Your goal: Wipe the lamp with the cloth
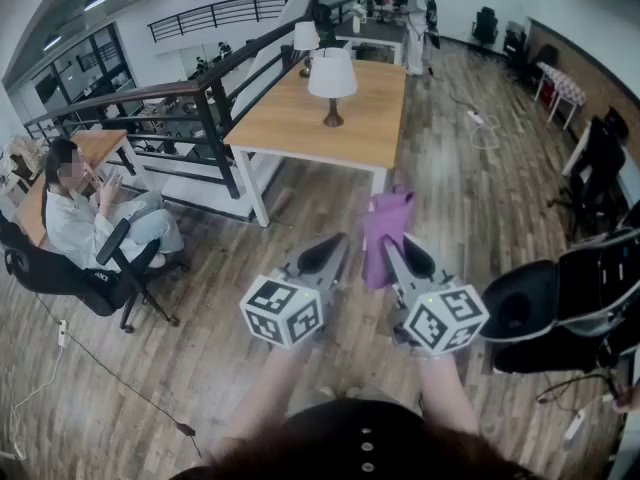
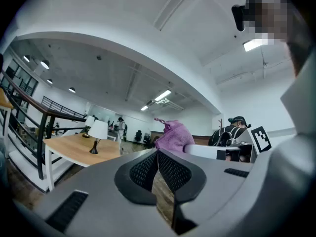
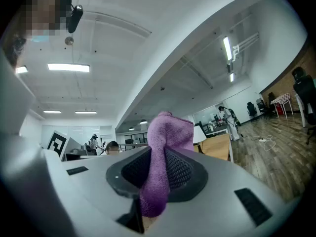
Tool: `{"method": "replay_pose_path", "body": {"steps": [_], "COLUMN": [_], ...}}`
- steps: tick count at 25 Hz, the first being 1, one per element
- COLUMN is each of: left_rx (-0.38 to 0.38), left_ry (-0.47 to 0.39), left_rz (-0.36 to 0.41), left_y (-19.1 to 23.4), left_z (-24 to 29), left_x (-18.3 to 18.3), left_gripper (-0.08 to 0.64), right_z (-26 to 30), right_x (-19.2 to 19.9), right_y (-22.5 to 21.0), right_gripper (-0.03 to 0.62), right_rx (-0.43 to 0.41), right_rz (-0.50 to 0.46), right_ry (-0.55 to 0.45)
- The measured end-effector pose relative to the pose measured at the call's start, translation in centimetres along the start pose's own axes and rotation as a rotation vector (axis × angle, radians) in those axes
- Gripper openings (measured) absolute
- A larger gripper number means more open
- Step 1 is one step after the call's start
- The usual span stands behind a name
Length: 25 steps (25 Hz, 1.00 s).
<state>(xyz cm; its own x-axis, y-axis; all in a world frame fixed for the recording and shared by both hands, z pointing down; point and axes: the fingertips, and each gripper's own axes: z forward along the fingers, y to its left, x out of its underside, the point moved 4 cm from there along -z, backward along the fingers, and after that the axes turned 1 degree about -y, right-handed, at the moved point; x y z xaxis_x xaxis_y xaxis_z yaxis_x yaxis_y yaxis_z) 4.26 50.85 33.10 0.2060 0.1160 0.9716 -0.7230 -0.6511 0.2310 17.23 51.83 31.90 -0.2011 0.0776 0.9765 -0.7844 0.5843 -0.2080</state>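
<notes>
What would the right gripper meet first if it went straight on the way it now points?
Probably the wooden table, at its near edge, before the lamp; bare floor lies between. The right gripper, shut on the cloth, tilts upward, so this is uncertain.

Cloth lower end buried between right gripper jaws. Right gripper view: lamp mostly behind cloth, only a sliver visible. Counter far end: items too small to ID.
</notes>
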Motion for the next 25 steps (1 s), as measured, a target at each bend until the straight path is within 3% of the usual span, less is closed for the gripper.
{"method": "replay_pose_path", "body": {"steps": [17, 25], "left_rx": [0.019, 0.039], "left_ry": [0.002, 0.021], "left_rz": [-0.003, 0.006], "left_y": [1.8, 3.1], "left_z": [0.2, -0.3], "left_x": [-0.7, -0.6], "left_gripper": [0.012, 0.012], "right_z": [2.3, 3.0], "right_x": [0.2, 1.0], "right_y": [1.5, 1.7], "right_gripper": [0.077, 0.077], "right_rx": [-0.018, 0.044], "right_rz": [-0.027, -0.043], "right_ry": [-0.006, 0.015]}}
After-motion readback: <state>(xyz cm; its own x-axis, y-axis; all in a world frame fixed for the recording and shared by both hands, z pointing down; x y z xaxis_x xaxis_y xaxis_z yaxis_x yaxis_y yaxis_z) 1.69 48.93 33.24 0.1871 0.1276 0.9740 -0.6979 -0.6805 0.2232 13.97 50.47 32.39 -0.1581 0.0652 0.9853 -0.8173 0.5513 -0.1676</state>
